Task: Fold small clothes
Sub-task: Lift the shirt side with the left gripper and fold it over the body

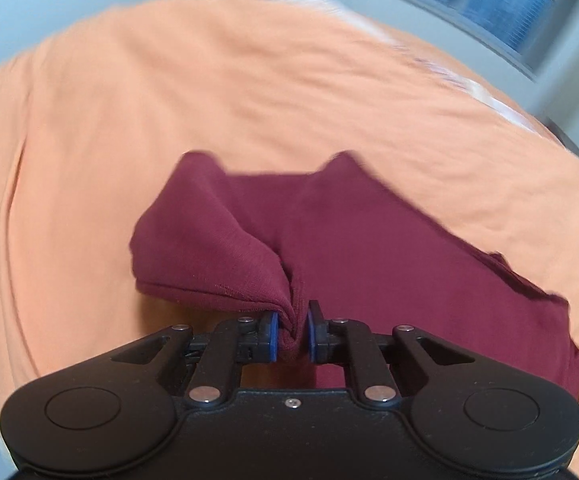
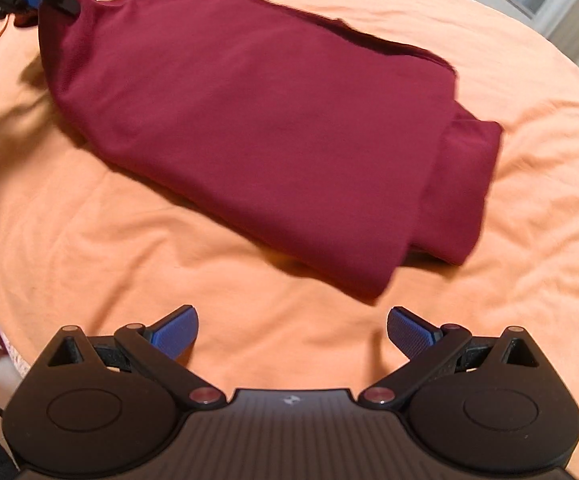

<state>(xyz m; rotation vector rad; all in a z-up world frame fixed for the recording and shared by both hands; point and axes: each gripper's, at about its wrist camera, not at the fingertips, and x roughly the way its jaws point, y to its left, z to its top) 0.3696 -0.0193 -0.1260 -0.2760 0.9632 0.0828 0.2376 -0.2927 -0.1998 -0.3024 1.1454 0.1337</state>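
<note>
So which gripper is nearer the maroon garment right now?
Left. The left gripper is clamped on a bunched corner of the maroon garment; the right gripper hangs open over the orange sheet, short of its near edge.

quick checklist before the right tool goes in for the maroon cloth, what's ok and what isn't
1. Left tool clamped on maroon cloth: ok, fabric bunched between its pads.
2. Right tool open and empty: ok.
3. Right tool clear of the cloth: ok, short of its near edge.
4. Cloth flat on the orange sheet: not ok, the left corner is lifted.
5. Layers at the right end aligned: not ok, a lower layer sticks out.
6. Far edge neat: cannot tell, blurred.
</note>
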